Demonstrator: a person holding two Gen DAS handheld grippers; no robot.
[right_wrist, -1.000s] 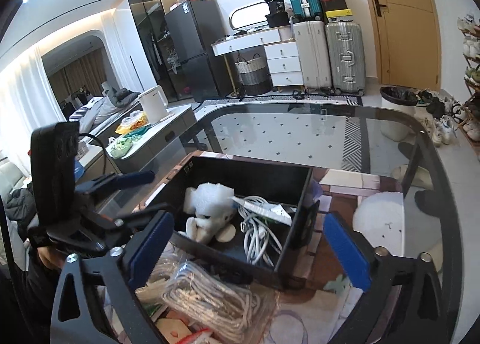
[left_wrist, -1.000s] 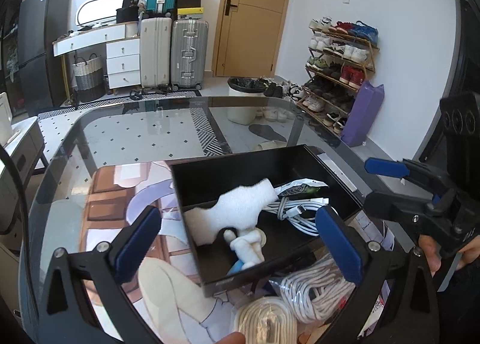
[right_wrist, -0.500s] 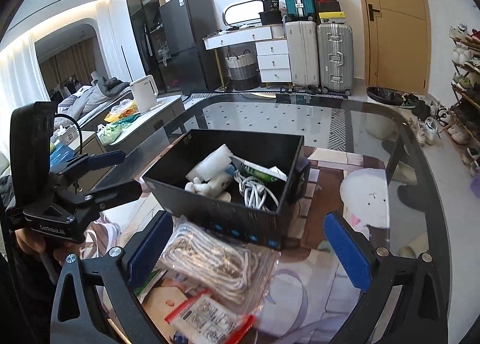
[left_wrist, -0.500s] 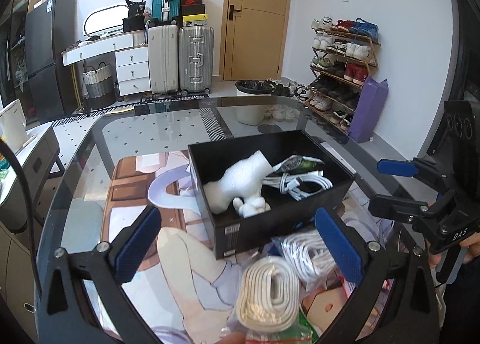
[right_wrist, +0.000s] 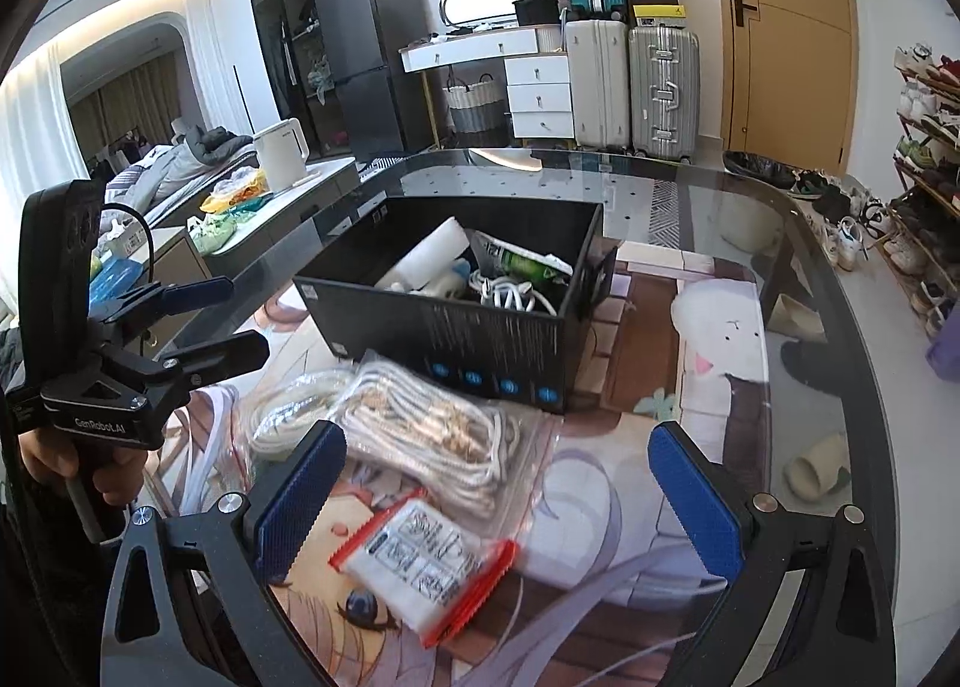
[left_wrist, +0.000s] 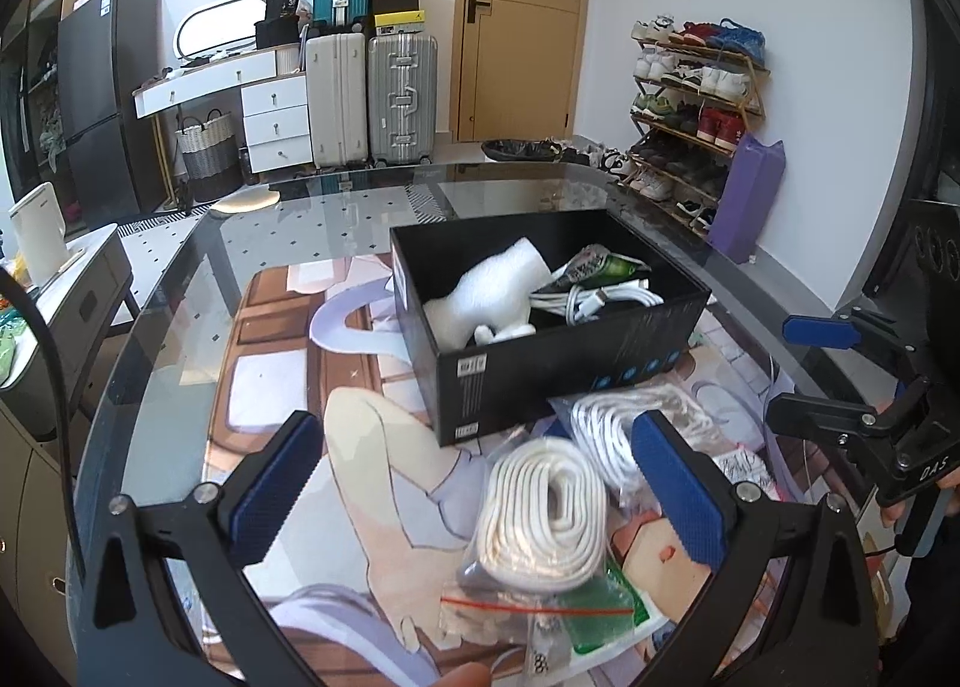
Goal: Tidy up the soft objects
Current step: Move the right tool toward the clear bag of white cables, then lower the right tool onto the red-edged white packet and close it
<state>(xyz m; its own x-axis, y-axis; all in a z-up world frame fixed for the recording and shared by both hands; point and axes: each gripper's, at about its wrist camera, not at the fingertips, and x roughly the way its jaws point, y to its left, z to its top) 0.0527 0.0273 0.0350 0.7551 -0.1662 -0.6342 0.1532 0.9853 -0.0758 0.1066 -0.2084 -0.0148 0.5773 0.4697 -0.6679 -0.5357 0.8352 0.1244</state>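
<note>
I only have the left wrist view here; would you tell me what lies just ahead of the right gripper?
Observer: A flat red-edged zip bag holding a white printed packet lies just ahead of the right gripper, whose fingers are open and empty. It is nearer than the bagged rope.
Operator: Thank you. Is anything inside the black box hidden from me?
Observer: Yes. A small blue piece shows beside the white foam in the black box.

Both views are aimed forward over the counter (left_wrist: 180, 297) from near; the black box (left_wrist: 558, 363) (right_wrist: 456, 339) is shared.
</note>
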